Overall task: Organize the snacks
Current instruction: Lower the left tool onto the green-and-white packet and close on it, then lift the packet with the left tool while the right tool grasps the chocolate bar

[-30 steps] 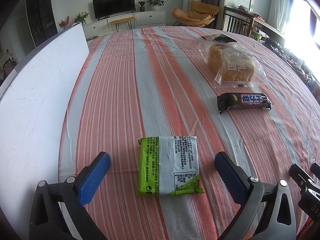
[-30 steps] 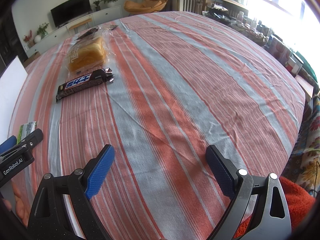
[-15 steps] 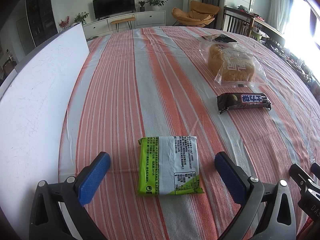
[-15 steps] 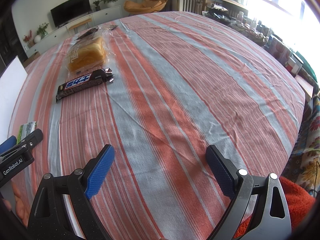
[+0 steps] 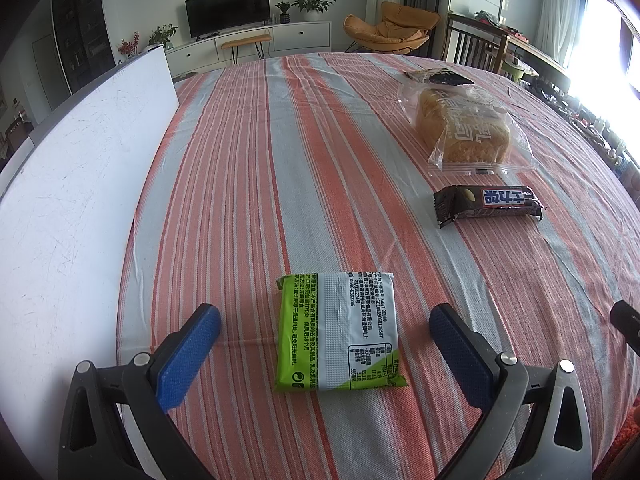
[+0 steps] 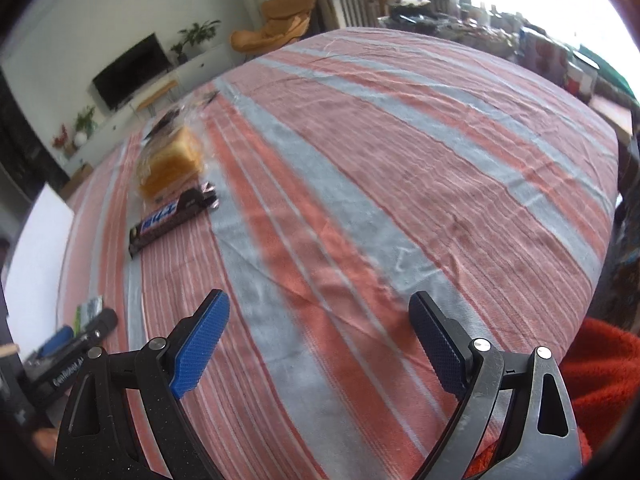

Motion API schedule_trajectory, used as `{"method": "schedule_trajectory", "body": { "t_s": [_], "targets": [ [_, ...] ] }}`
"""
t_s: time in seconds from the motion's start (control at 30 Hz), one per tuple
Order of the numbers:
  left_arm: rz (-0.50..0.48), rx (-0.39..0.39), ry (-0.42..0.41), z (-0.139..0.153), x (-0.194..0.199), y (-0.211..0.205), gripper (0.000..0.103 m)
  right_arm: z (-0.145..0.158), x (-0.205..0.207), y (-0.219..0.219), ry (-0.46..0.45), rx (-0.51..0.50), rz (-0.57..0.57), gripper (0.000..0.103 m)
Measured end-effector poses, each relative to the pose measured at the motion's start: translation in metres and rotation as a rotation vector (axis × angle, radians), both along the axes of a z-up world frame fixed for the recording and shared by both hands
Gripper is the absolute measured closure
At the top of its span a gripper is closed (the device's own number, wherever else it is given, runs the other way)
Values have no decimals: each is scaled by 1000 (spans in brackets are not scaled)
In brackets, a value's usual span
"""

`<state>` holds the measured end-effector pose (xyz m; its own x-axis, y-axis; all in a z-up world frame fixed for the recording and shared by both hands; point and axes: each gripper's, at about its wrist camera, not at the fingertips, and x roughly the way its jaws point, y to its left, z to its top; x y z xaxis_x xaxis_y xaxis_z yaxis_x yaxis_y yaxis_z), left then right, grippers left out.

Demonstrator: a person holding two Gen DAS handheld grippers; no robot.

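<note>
From my left wrist camera: my left gripper (image 5: pixel 325 322) hovers low over the striped cloth of the bench (image 5: pixel 248 168), its blue jaws wide apart and clamped on nothing. Between them, near the bench's near edge, lies a flat green-and-white snack packet (image 5: pixel 337 331), back side up, covered in small printed Chinese text and a boxed table too fine to read. Farther toward the right edge sits a dark chocolate bar (image 5: pixel 489 203) with white characters on a blue panel, and just beyond it a clear bag of bread (image 5: pixel 466 131) with pale lettering I cannot make out. A small dark packet (image 5: pixel 440 77) lies touching the bag's far end. A white board (image 5: pixel 76 184) stands along the bench's left edge.

From my right wrist camera, which is blurred: my right gripper (image 6: pixel 319 318) is above bare cloth near the bench's near edge, jaws spread and holding nothing. The chocolate bar and the bread bag lie well ahead toward the left edge. At the lower left the body of the left gripper shows, its label partly legible as "GenRobot.AI", with a sliver of the green packet beside it.
</note>
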<state>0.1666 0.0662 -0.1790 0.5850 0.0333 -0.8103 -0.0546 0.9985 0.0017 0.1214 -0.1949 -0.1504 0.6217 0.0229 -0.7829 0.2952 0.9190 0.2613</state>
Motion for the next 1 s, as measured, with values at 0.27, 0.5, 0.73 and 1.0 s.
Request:
{"method": "schedule_trajectory", "body": {
  "t_s": [0.27, 0.5, 0.73, 1.0],
  "targets": [
    [0, -1, 0, 0, 0, 0, 0, 31, 108, 76, 18, 12, 465, 10],
    [-1, -2, 0, 0, 0, 0, 0, 11, 150, 111, 152, -183, 865, 11],
    [-78, -3, 60, 3, -3, 3, 4, 17, 120, 116, 303, -265, 1053, 13],
    [-101, -2, 59, 13, -9, 5, 54, 9, 125, 151, 214, -445, 1021, 13]
  ]
}}
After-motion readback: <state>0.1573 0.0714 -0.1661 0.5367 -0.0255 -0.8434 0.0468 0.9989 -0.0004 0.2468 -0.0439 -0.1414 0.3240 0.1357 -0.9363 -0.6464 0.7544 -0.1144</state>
